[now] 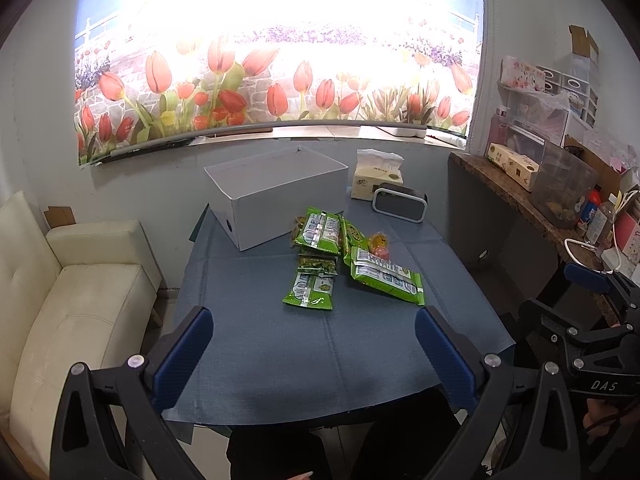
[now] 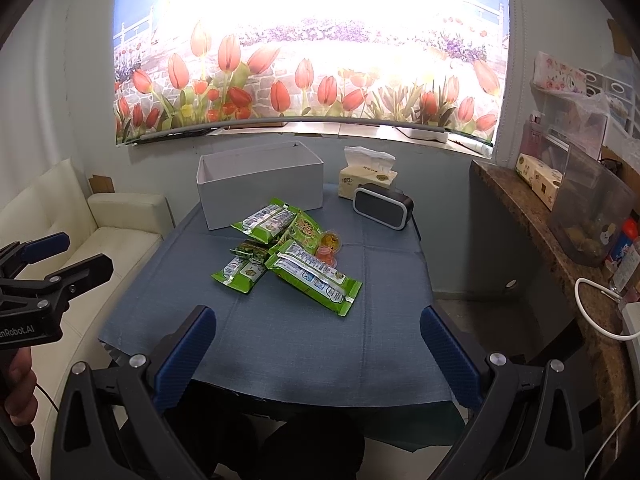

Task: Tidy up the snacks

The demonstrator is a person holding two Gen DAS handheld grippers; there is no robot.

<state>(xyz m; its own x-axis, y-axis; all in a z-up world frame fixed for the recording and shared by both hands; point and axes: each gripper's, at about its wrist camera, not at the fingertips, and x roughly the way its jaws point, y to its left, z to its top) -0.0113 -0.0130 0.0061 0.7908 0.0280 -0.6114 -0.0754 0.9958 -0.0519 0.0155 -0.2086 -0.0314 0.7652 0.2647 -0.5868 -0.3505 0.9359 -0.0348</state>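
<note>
Several green snack packets lie in a loose pile mid-table: a large packet [image 1: 386, 275] [image 2: 316, 276] at the right, a small one [image 1: 310, 290] [image 2: 240, 274] nearest me, another [image 1: 320, 231] [image 2: 266, 222] close to the box. Orange jelly cups [image 1: 379, 243] [image 2: 329, 245] sit among them. An open white box [image 1: 276, 196] [image 2: 260, 184] stands behind the pile. My left gripper [image 1: 314, 354] and right gripper [image 2: 318, 354] both hover open over the table's near edge, short of the pile, nothing between their fingers.
A blue-grey cloth covers the table [image 1: 260, 340] [image 2: 380, 320]. A tissue pack [image 1: 376, 178] [image 2: 366, 178] and a small black speaker [image 1: 400, 202] [image 2: 382, 204] stand at the back right. A cream sofa [image 1: 72, 300] is left, a cluttered stone shelf [image 2: 560, 240] right.
</note>
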